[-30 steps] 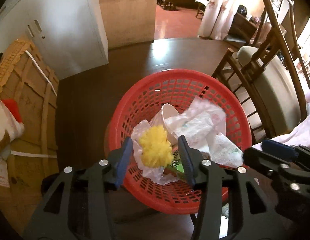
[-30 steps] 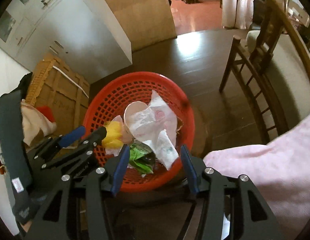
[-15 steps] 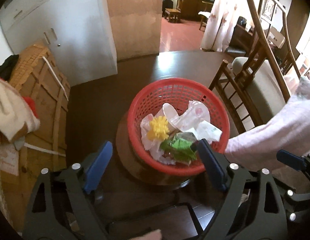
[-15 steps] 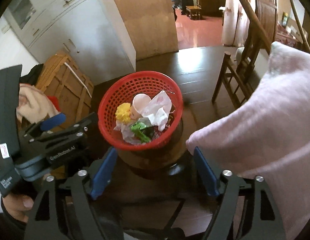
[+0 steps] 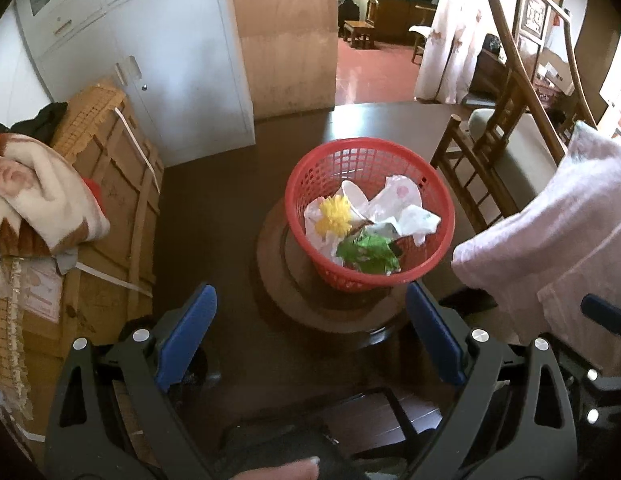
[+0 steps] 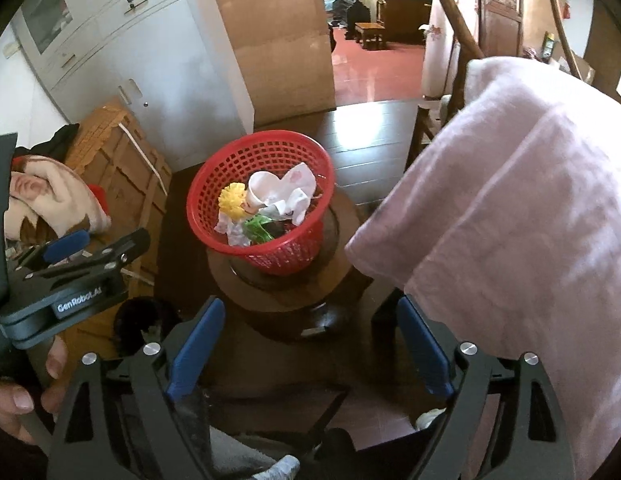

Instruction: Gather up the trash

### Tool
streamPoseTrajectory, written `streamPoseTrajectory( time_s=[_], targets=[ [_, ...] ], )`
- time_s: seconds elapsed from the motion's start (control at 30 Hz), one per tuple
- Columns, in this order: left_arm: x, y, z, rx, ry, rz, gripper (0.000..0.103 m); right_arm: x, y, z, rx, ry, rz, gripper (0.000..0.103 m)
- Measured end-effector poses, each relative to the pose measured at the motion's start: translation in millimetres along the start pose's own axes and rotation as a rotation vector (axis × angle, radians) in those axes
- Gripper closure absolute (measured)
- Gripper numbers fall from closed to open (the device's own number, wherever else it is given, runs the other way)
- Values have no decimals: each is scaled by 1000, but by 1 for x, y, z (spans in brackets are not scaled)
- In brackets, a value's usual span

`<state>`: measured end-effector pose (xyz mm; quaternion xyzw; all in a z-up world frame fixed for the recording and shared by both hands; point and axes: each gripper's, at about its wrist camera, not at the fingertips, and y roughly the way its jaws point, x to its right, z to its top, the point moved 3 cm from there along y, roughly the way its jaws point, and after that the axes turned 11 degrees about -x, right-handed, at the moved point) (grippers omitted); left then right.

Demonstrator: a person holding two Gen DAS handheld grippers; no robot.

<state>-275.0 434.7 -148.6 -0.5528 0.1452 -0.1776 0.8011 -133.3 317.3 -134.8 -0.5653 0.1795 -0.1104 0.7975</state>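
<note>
Trash (image 5: 364, 226): heaped in upright red basket (image 5: 438, 200) on the round bench (image 5: 238, 208), far of both claws. Left claw (image 5: 310, 336) and right claw (image 6: 306, 348): jaws opening, nothing between. Right view alone shows the hand (image 6: 18, 392) gripping the left claw.

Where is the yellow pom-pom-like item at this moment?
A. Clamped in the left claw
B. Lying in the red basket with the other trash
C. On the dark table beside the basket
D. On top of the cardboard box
B. The yellow item lies inside the red basket, next to the crumpled white paper and the green wrapper; nothing sits between the pads of either claw.
</note>
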Motion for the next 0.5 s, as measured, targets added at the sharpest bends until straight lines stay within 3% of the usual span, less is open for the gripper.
streamPoseTrajectory(
  time_s=[0.5],
  targets=[
    [3,-18,-13,23,20,-8,11,0,-6,-13,13,7,-23,13]
  ],
)
